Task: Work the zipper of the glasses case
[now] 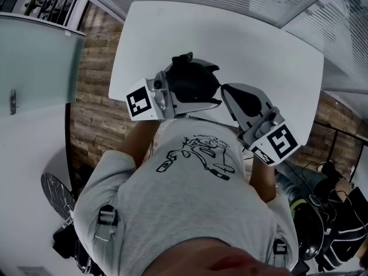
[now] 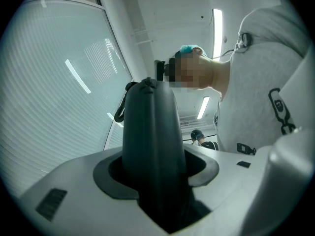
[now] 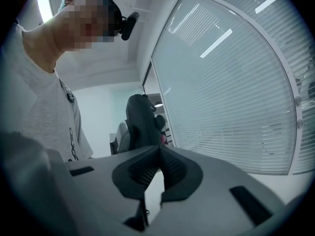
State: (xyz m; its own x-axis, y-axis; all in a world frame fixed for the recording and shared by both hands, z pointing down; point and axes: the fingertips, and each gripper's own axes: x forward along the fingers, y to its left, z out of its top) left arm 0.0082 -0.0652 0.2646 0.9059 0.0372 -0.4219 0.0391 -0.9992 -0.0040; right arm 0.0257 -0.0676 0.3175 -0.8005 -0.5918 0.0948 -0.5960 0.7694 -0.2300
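The black glasses case (image 1: 192,79) is held in the air in front of the person's chest, above the near edge of the white table (image 1: 241,33). My left gripper (image 1: 195,101) is shut on the case. In the left gripper view the case (image 2: 150,136) stands tall between the pads, with a dark loop (image 2: 119,113) hanging at its upper left. My right gripper (image 1: 230,91) points at the case's right side and is shut. In the right gripper view its jaw tips (image 3: 158,150) meet, with nothing visible between them and the case (image 3: 140,119) just beyond.
The person's grey shirt (image 1: 195,194) fills the lower head view. Glass walls with blinds (image 3: 236,82) stand around. Wood flooring (image 1: 95,96) lies left of the table. Bags and cables (image 1: 328,211) sit at lower right. Another person (image 2: 199,136) is far off.
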